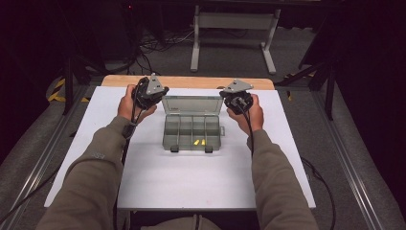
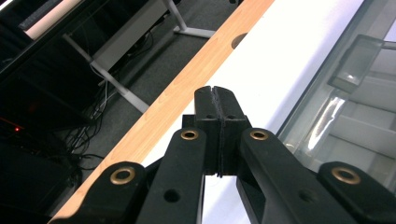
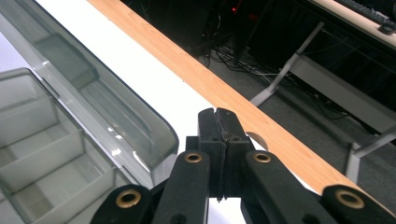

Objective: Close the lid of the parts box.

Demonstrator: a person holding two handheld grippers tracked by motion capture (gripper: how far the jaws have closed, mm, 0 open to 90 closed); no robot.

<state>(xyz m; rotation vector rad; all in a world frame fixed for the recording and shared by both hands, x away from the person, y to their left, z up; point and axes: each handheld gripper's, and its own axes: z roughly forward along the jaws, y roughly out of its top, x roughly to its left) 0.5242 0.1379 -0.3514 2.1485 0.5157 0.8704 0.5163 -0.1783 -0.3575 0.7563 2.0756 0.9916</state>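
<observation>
Two grippers hang over the far half of the white tabletop (image 1: 158,182), one at each far corner of a clear plastic organiser box (image 1: 192,132) that lies open in the middle. The left gripper (image 1: 149,91) sits just beside the far left corner of the raised lid (image 1: 192,104), held in the person's left hand (image 1: 130,104); the right gripper (image 1: 236,94) sits just beside the far right corner, held in the right hand (image 1: 249,114).

In the left gripper view the fingers (image 2: 205,107) are pressed flat together with nothing between them, poised above the white surface near its wooden far edge (image 2: 173,102), the lid's clear wall (image 2: 336,93) off to their right. In the right gripper view the fingers (image 3: 208,126) are likewise closed on each other and empty, with the lid's rounded corner (image 3: 159,130) close by on their left and the box's divided compartments (image 3: 42,154) beyond it.

The box's tray is split into several compartments. Two small yellow pieces (image 1: 199,142) lie in a near compartment, right of centre, by the two dark latches (image 1: 190,149) on the near wall. Both olive sleeves (image 1: 95,172) come in from the near edge.
</observation>
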